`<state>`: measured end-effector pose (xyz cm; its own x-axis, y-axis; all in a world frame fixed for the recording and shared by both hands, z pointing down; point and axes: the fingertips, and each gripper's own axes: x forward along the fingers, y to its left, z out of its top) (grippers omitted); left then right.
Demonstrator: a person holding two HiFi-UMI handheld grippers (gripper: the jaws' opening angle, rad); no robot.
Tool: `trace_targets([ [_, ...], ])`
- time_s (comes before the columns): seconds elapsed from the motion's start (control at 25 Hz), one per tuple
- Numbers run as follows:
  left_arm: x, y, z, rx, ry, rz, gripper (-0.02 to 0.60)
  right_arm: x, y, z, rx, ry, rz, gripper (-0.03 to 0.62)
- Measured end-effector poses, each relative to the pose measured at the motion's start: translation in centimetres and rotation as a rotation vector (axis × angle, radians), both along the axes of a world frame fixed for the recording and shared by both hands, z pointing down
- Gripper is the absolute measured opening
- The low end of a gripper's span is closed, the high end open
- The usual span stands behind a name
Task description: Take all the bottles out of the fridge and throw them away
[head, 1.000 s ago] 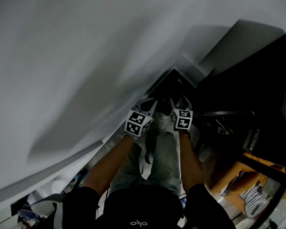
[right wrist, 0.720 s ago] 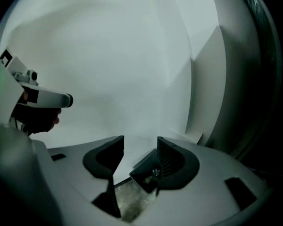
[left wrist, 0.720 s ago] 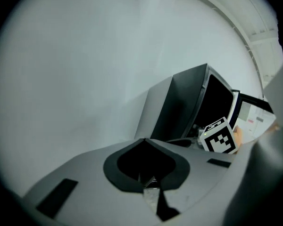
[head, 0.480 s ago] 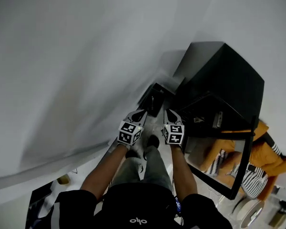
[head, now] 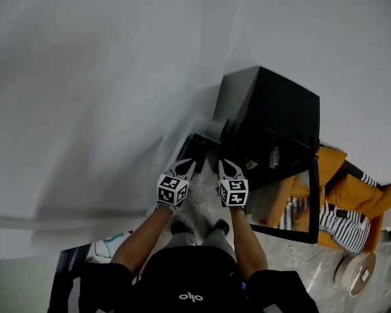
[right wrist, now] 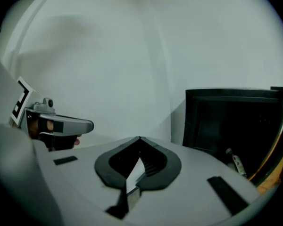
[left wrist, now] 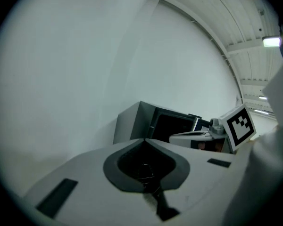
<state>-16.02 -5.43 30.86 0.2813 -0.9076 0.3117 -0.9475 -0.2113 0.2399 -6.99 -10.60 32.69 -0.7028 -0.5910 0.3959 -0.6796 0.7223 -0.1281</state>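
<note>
A black fridge [head: 274, 113] stands against the white wall with its glass door [head: 298, 204] swung open. One bottle [head: 274, 156] shows inside it; the right gripper view has that bottle [right wrist: 236, 163] low in the dark interior. My left gripper [head: 189, 163] and right gripper [head: 225, 163] are held side by side in front of the fridge, apart from it. The left gripper [left wrist: 144, 140] is shut and empty. The right gripper [right wrist: 139, 138] has just been closing, and its jaws now meet with nothing between them.
A small dark box [head: 197, 147] sits on the floor by the wall, left of the fridge. Orange cushions with a striped cloth [head: 342, 204] lie to the right, and a round pale thing [head: 357, 274] sits on the floor near them.
The view has swung so the whole fridge and its open door now show. Both grippers have risen together and stay side by side.
</note>
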Motion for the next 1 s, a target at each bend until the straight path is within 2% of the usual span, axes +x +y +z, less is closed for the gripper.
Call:
trace_targets([
  [0.28,6.4,-3.1,-0.9,0.012,0.013,0.034,0.000,7.1,-1.3,-1.2,-0.009,-0.016,0.042,0.008],
  [0.68,16.8,-7.5,-1.5,0.020,0.007,0.128,0.000,18.3,-4.0,-1.5,-0.018,-0.021,0.140,0.008],
  [1.0,21.2,-8.5,-1.5,0.007,-0.010,0.180,0.000,23.0,-4.7,-1.6,-0.026,-0.037,0.194,0.008],
])
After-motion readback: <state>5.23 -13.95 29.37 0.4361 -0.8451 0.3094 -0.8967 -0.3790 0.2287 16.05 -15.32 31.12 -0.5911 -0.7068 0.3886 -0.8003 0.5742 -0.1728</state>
